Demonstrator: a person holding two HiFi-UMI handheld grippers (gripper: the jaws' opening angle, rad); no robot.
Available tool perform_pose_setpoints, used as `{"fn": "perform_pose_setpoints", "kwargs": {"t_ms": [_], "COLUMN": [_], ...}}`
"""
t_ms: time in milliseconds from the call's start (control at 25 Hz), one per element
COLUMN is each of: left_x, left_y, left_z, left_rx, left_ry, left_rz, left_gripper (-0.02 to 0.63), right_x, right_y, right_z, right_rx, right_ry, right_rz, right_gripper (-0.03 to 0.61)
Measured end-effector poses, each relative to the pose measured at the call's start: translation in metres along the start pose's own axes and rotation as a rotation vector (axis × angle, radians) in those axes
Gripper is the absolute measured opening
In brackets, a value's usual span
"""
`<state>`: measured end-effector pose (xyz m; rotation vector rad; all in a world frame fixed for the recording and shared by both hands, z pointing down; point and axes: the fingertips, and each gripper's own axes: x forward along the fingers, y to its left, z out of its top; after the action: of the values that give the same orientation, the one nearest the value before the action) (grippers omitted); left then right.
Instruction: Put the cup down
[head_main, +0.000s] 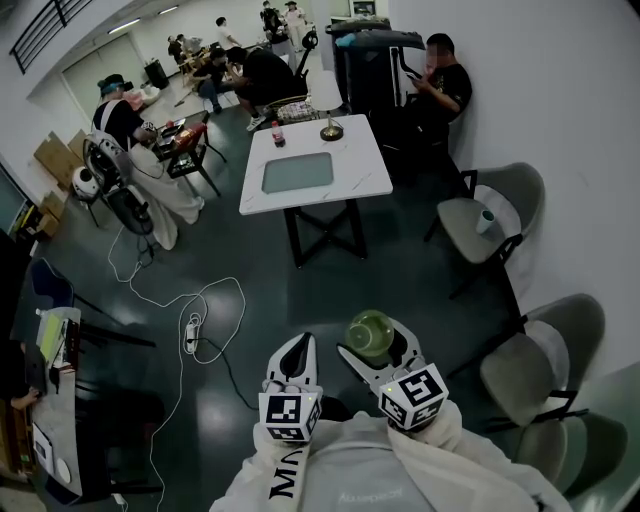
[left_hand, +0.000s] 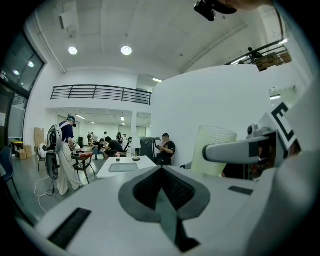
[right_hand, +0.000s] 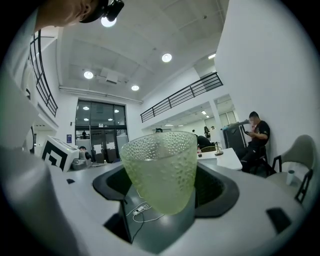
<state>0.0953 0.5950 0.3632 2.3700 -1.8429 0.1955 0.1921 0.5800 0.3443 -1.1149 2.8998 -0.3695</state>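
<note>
r gripper (head_main: 373, 340) clamped on upright green cup (right_hand: 160, 167) — l gripper (left_hand: 162, 175) jaws pressed together, nothing btwn them.

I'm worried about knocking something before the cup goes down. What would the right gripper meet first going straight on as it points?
Nothing close. The right gripper, jaws shut on the green cup, points over open floor; the white table looks the first thing in line, though depth is unclear.

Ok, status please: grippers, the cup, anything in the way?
Right gripper shut on cup, upright, over the floor. Left gripper shut, empty. Table ahead, not reached; cable on the floor to its left.
</note>
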Motion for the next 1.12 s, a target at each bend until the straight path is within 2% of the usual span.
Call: {"fn": "perform_pose_setpoints", "kwargs": {"t_ms": [480,920,1120], "left_x": [0.029,0.082,0.117], "left_y": [-0.006,0.018,0.048], "left_z": [0.008,0.006,-0.002], "left_rx": [0.024,0.023,0.018], "left_ry": [-0.034,-0.045,-0.032], "left_rz": [-0.015,-0.041,-0.042], "left_gripper": [0.011,0.011,0.011], "right_x": [0.011,0.053,0.093], "right_y": [-0.024,-0.058,-0.078], "right_z": [0.0,-0.001,-0.005], "right_rx": [0.005,-0.002,0.009], "right_ry": [-0.012,-0.019,-0.019], "right_rz": [0.015,-0.004,-0.015], "right_gripper": [0.38,0.38,0.38]}}
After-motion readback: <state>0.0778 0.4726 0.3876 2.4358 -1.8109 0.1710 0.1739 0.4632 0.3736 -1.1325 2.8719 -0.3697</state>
